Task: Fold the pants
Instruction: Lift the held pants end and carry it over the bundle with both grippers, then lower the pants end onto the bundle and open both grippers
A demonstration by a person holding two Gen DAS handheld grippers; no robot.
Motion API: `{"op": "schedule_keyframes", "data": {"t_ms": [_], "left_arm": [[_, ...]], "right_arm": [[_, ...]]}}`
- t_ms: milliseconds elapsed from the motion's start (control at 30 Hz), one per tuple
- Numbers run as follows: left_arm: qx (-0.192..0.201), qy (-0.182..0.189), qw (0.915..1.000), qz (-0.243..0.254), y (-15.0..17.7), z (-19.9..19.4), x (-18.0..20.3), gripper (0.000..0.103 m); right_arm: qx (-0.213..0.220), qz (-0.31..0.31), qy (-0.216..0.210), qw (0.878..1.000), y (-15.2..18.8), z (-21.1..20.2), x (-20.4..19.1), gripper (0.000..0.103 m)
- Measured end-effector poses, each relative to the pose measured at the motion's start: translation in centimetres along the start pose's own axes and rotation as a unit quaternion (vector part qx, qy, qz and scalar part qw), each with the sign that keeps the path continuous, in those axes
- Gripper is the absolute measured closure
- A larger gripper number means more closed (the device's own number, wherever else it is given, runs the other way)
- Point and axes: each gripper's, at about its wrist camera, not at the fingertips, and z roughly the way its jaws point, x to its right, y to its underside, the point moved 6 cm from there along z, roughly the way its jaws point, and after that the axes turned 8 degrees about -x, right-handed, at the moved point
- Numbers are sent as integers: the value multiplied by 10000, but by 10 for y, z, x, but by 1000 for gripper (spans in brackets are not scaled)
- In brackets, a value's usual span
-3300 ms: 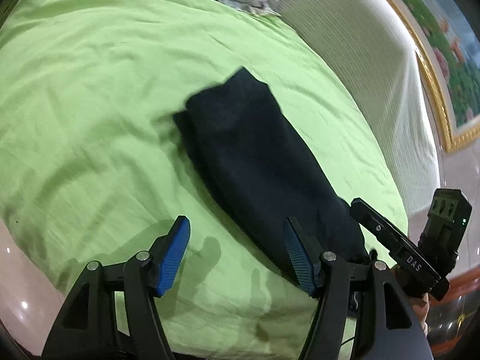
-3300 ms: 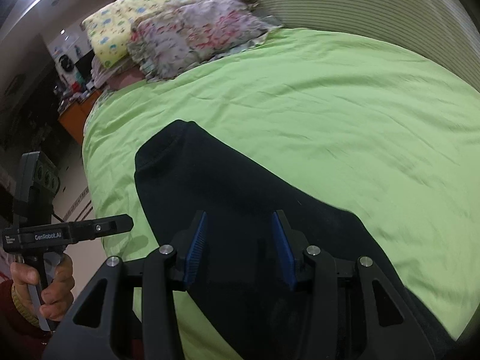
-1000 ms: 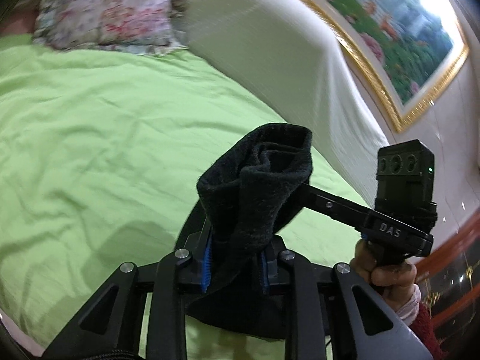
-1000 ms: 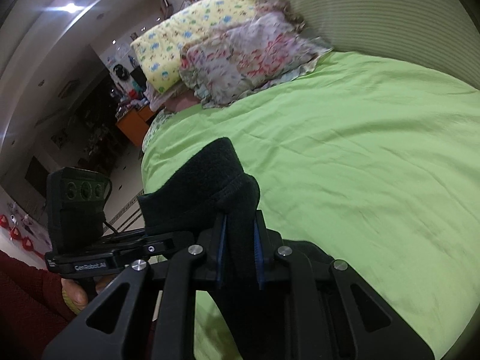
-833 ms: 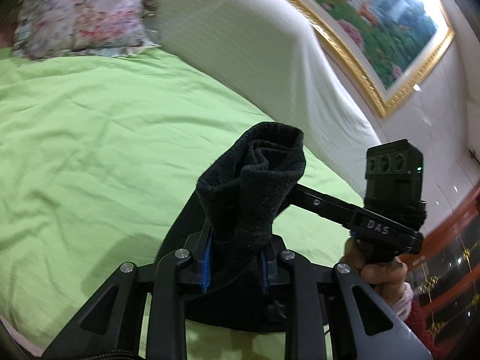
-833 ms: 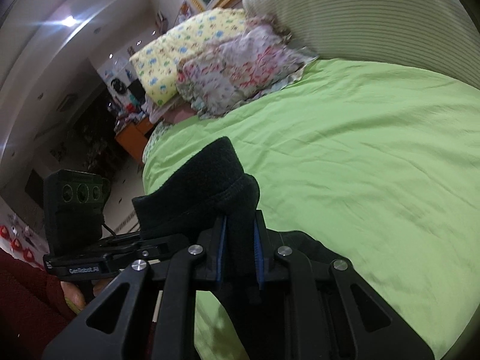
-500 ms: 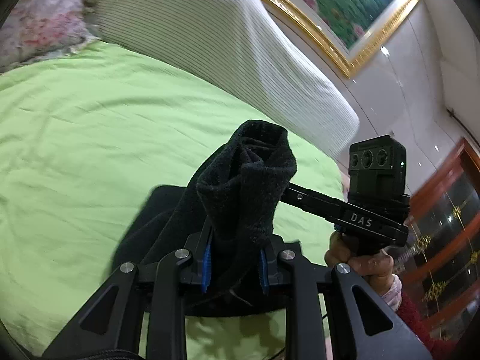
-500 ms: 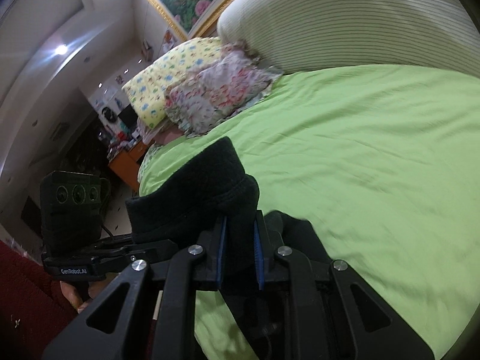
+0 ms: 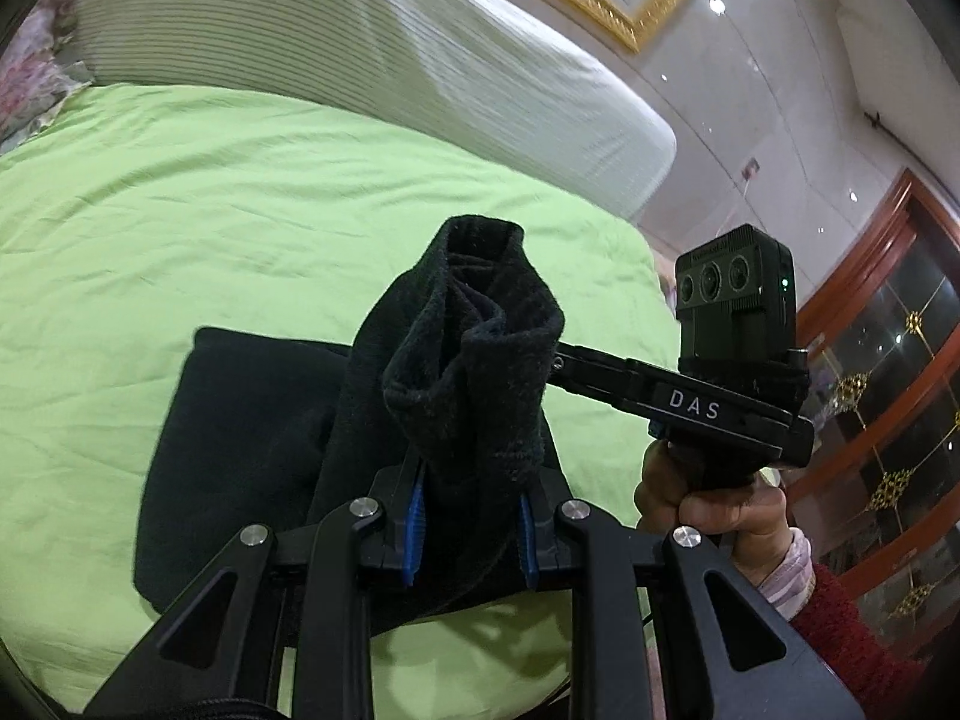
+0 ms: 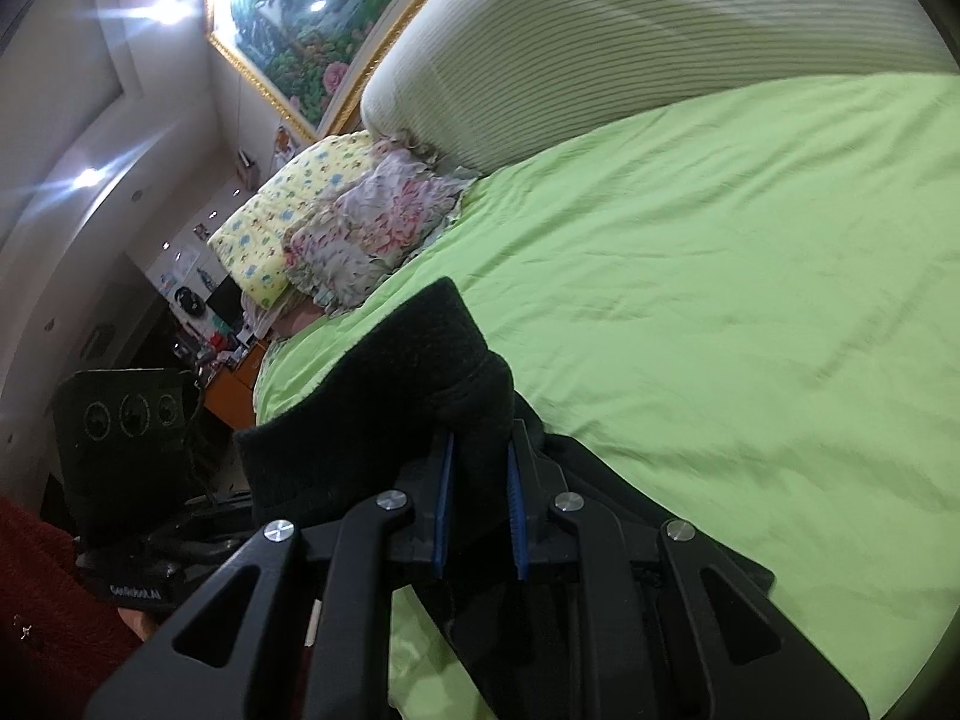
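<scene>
On the green bedsheet (image 9: pixel 180 192) the black pants (image 9: pixel 240 420) lie partly flat, their far portion spread on the sheet while one end is lifted clear of it. The left gripper (image 9: pixel 468 516) is closed tight on that raised end, blue pads pressing the bunched fabric from both sides, and the cloth stands up above the fingers in a rumpled tube. Just beside it, the right gripper (image 10: pixel 478 510) is likewise clamped on a thick fold of the same pants (image 10: pixel 390 396), which humps up over its blue pads and hangs down below them onto the sheet. From the left wrist view the right hand (image 9: pixel 714 498) is seen gripping its handle close by. A striped cushion (image 9: pixel 360 48) runs along the far edge of the bed, with floral pillows (image 10: pixel 366 228) at one end.
</scene>
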Motion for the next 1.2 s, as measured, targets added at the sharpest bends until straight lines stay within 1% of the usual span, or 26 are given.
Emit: {"op": "schedule_keyframes", "data": {"t_ms": [233,400,467,533,600,700,767,800,833,900,967,1067,1100,1133,1200], "left_arm": [[-251,-93,9992,308,1,29,18,80],[-426,-145,9979,477,-2,49,24,80],[-431,-153,9974,552,0,53,26,77],[-448,-86,9972,596,-3,58,28,72],[-529,-44,9967,619,-2,64,30,71],[-610,-16,9960,651,1,70,27,70],[-684,75,9954,671,1,72,28,66],[-722,123,9950,684,2,73,28,62],[-761,186,9945,701,4,74,28,54],[-876,390,9929,705,8,75,32,47],[-917,497,9915,774,9,75,36,46],[-948,629,9895,892,8,74,41,43],[-951,707,9889,895,7,72,41,42],[-943,766,9885,901,5,70,40,41],[-908,778,9887,903,7,64,36,39]], "right_arm": [[52,220,49,9997,13,-7,24,86],[-4,459,27,9989,21,-6,39,86],[0,587,34,9983,23,-7,46,83],[14,733,147,9972,27,-10,55,82],[54,848,242,9961,31,-15,62,82],[190,1006,549,9932,36,-27,67,82],[277,1022,788,9912,38,-35,66,82],[299,1037,939,9897,38,-39,65,82],[309,1064,1098,9878,40,-43,65,80],[305,1141,1424,9827,44,-49,65,74],[280,1240,1622,9785,49,-52,65,66],[325,1372,1779,9739,54,-57,65,60],[352,1410,1920,9706,57,-61,65,58],[374,1446,2041,9675,59,-63,66,54],[437,1508,2309,9602,62,-68,66,50]]}}
